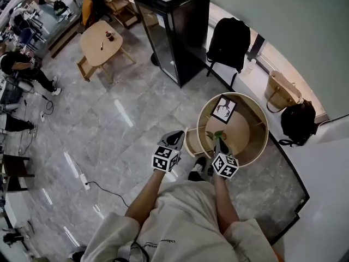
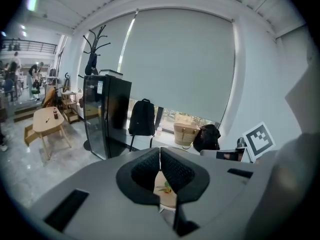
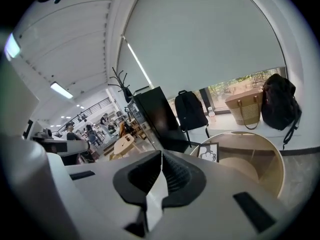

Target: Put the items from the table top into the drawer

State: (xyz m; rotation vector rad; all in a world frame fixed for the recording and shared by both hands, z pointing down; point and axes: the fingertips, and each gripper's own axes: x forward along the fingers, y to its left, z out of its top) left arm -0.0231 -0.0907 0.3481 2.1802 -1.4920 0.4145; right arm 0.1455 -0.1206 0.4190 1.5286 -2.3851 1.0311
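while the person stands with both forearms stretched forward, the left gripper [image 1: 175, 139] has its jaws pressed together with nothing between them, and the right gripper [image 1: 221, 142] is likewise closed and empty. just beyond their tips stands a round wooden table [image 1: 265, 129] with a high rim. on its top a small green-and-yellow item [image 1: 217, 135] lies close to the right gripper's tip, and a framed horse picture [image 1: 224, 108] sits farther back, by the rim. a pale curved piece [image 1: 192, 142] juts from the table's left side; whether it is the drawer is unclear. past the table a black backpack [image 1: 229, 41] sits beside a black cabinet [image 1: 177, 34].
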